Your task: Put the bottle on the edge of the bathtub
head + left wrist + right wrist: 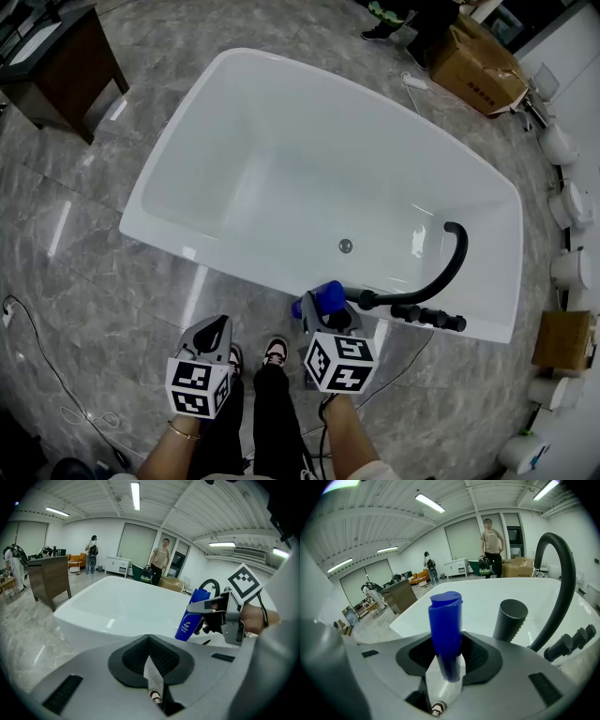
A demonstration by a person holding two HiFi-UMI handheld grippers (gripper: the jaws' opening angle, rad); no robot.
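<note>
Right hand-held gripper [447, 667]: clamped on the blue bottle [446, 630], whose cap points away from the jaws
Left hand-held gripper [151, 670]: jaws together with nothing between them, held beside the right one
Blue bottle: in the grip at the near rim of the white bathtub [150, 202], just beside the black faucet [457, 255]
Floor [84, 281]: grey marble tiles

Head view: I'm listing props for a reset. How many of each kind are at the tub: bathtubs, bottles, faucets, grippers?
bathtub: 1
blue bottle: 1
black faucet: 1
grippers: 2, the left gripper, shut and empty, and the right gripper, shut on the blue bottle
Total: 5
</note>
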